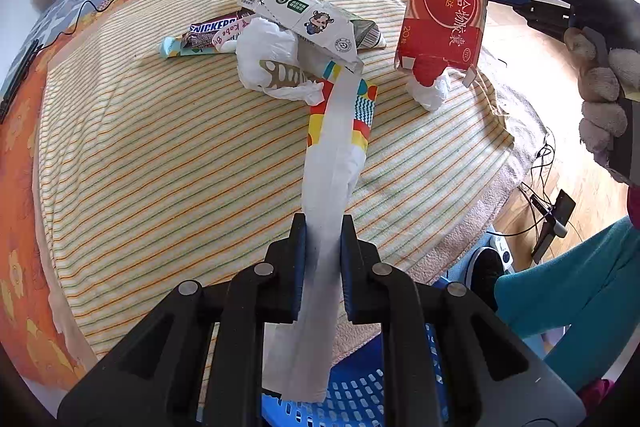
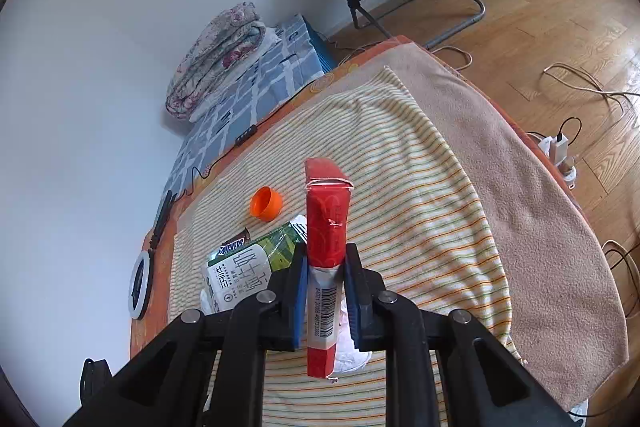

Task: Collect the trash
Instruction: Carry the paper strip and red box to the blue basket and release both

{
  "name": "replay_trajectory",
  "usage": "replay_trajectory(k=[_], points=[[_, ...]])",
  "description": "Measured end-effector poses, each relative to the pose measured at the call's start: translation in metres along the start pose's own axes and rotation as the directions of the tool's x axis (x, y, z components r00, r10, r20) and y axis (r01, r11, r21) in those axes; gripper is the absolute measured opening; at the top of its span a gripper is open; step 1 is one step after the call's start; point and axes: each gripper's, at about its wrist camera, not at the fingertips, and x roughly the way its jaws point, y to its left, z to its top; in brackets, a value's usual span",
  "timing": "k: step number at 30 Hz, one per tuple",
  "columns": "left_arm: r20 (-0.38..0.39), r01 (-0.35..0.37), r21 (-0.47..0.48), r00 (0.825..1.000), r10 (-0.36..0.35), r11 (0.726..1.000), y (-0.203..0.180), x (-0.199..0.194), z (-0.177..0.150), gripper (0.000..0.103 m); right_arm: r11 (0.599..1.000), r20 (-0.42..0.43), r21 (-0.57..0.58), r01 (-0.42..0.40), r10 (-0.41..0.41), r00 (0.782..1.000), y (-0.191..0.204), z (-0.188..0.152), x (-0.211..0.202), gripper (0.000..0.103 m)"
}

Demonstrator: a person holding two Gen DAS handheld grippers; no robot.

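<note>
Gripping a white wrapper, left tool — right tool clamps red box — above blanket's edge.

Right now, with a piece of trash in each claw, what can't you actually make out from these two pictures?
- blue basket: left wrist view, mostly hidden by the left gripper and its white wrapper; contents unseen.
- crumpled white paper: the milk carton covers part of it.
- red box: right wrist view shows only its narrow edge, clamped in the right gripper.
- Snickers wrapper: mostly behind the carton.
</note>
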Motion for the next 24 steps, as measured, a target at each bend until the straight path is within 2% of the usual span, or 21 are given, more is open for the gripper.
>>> replay_trajectory(k=[4,9,15,24], points=[[0.03,0.005,-0.013,1.0,-0.004,1.0,-0.011,-0.016,-0.011,0.014,0.999,0.044,-0.014,-0.041,0.041,0.998,0.009,0.001,-0.021,0.015],[0.05,-0.007,-0.037,0.999,0.008,0.999,-0.004,-0.031,-0.021,0.014,0.997,0.082,-0.033,-0.075,0.077,0.994,0.019,0.0,-0.041,0.015],[0.049,0.013,-0.075,0.999,-0.009,0.997,0.001,-0.042,-0.042,0.014,0.988,0.019,-0.062,-0.138,0.139,0.99,0.032,-0.03,-0.05,0.015],[0.036,0.017,-0.082,0.999,-0.014,0.997,-0.005,-0.049,-0.077,0.014,0.969,-0.051,-0.194,-0.151,0.144,0.988,0.052,-0.083,-0.059,0.015]])
